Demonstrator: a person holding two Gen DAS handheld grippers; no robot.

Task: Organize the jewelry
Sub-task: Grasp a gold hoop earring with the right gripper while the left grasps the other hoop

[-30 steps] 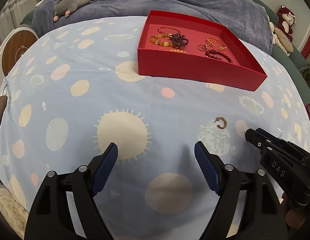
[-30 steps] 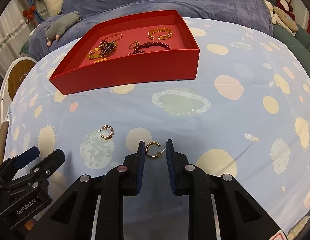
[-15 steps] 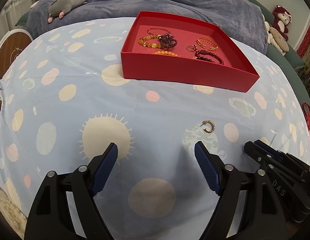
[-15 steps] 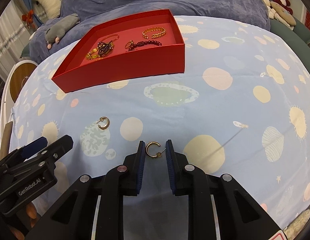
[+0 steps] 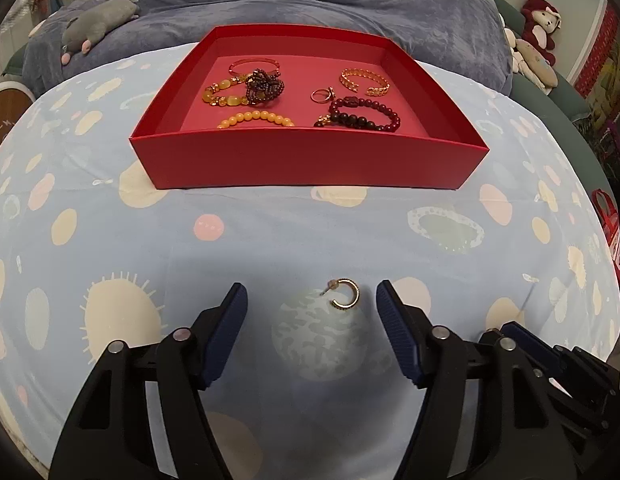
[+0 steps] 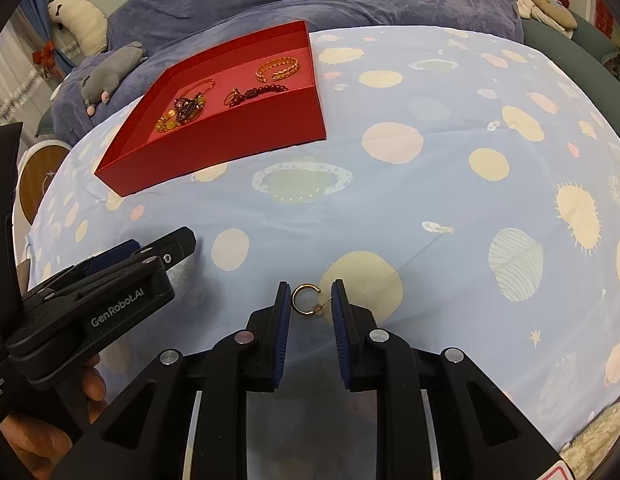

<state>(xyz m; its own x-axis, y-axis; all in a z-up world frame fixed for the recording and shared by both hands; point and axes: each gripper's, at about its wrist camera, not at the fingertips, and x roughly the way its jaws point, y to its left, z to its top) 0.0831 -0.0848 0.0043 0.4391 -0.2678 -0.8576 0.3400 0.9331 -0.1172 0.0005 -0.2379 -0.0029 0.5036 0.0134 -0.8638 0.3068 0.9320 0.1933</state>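
A gold hoop earring [image 5: 345, 294] lies on the blue patterned cloth, between and just ahead of my left gripper's open fingers [image 5: 312, 300]. My right gripper [image 6: 310, 296] is shut on a second gold hoop earring [image 6: 306, 300], held between its blue pads above the cloth. The red tray [image 5: 310, 160] stands further back and holds several bracelets and a ring; it also shows in the right wrist view [image 6: 214, 148]. My left gripper shows at the left of the right wrist view [image 6: 110, 280].
A blue-grey blanket [image 5: 310, 0] with a grey plush toy [image 5: 98, 20] lies behind the tray. More plush toys [image 5: 538, 40] sit at the far right. A round wooden item [image 6: 38, 176] is off the cloth's left edge.
My left gripper has swung right and forward, so the loose earring now lies between its fingers and the tray is centred. My right gripper has kept hold of its earring and drifted right.
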